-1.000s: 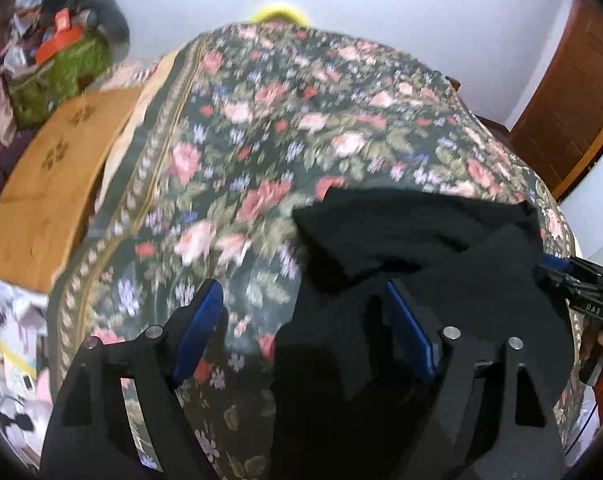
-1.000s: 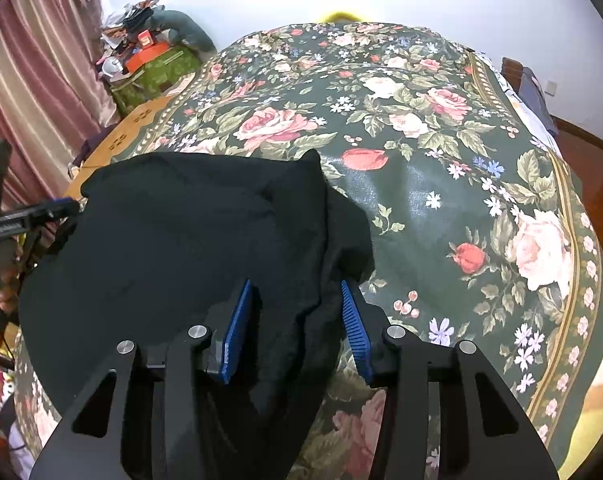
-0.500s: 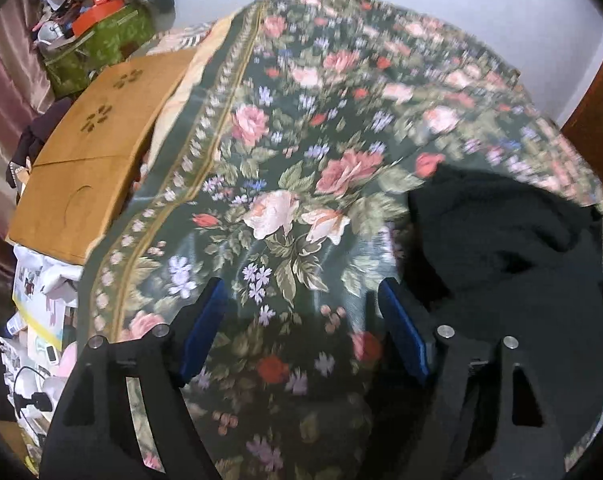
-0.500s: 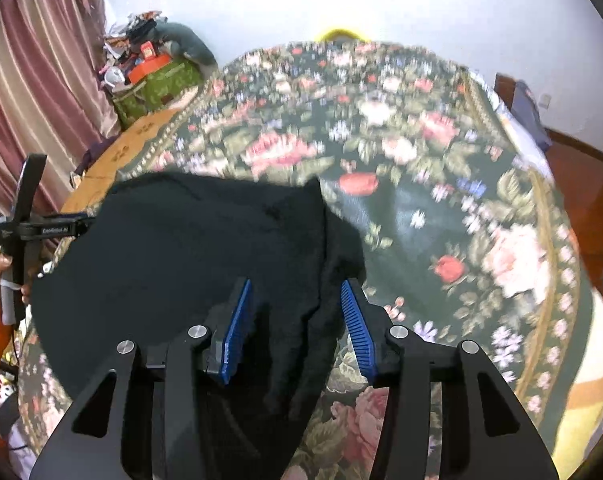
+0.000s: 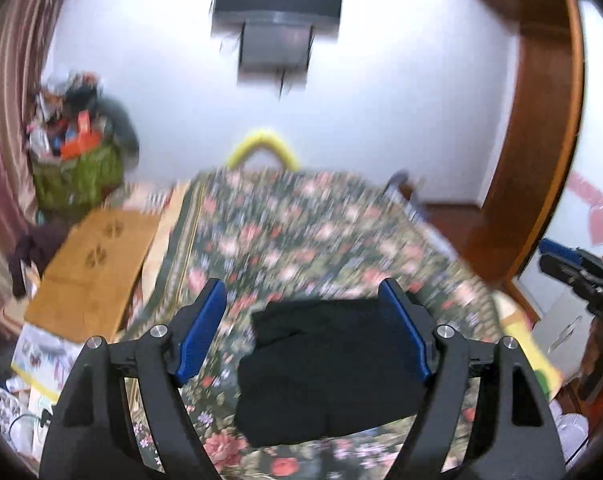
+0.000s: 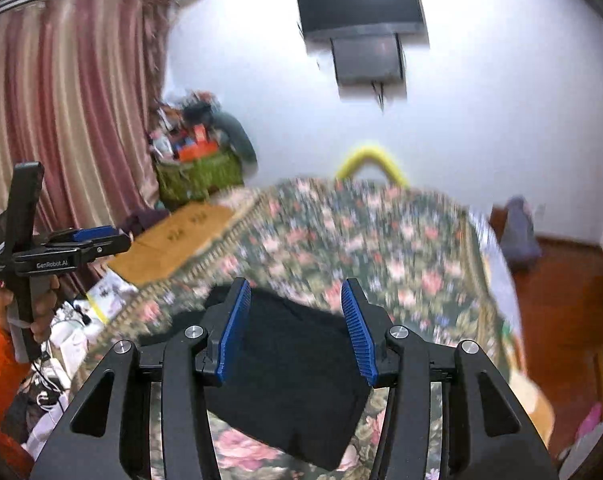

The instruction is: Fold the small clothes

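The only writing that reads clearly is "GenRobot.AI", in pale letters along the black side of the left hand-held gripper (image 6: 97,240), seen from the right wrist view. A smaller pale mark sits on the same black body near its rear end, too small to make out. The white box (image 6: 107,290) beside the bed carries printed pictures, but any lettering on it is blurred past reading. In the left wrist view nothing can be read; the motion blur smears every printed surface.
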`<state>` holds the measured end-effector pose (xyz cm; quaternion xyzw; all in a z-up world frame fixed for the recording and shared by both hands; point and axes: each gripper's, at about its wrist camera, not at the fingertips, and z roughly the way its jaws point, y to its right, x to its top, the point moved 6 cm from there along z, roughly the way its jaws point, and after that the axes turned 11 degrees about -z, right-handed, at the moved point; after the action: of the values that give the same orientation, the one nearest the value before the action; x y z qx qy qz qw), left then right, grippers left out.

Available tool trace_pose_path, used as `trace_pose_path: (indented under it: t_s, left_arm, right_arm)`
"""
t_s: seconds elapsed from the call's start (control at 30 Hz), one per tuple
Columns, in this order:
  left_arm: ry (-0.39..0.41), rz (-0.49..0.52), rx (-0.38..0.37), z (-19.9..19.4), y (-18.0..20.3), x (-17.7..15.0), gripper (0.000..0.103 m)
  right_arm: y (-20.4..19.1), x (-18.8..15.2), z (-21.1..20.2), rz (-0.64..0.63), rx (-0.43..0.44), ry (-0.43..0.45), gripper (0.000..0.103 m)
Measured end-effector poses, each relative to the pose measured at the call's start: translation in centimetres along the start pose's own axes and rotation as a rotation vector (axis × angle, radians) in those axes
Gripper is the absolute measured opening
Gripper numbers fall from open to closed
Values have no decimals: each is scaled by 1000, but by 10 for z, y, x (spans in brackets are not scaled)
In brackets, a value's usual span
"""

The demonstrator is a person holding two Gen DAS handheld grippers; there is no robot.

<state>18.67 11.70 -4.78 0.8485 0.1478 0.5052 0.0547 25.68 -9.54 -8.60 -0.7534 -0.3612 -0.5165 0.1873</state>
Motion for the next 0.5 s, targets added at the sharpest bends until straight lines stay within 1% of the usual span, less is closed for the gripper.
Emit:
trace_pose_path:
  t_s: [0.13, 0.23, 0.3, 0.4, 0.47, 0.5]
  left_arm:
    - [141, 27, -35, -58, 27, 7, 78]
    - [211, 23, -66, -94, 40, 3, 78]
    - [240, 29, -77, -112, 47, -3, 78]
    - [254, 37, -91, -128, 54, -12, 78]
    - [270, 47, -84, -136, 57, -18, 83]
    - [273, 50, -80, -139, 58, -20, 89]
  right_arm:
    - [-24, 21, -44, -30, -22, 105, 48]
    - [-41, 27, -68, -36, -40, 161, 56]
    - [-50, 27, -80, -33, -62, 187, 71]
    - [-62, 24, -92, -26, -86, 214, 84]
    - [-67, 21, -97, -16, -108, 222, 89]
    - [-68, 19, -97, -8, -115, 226, 95]
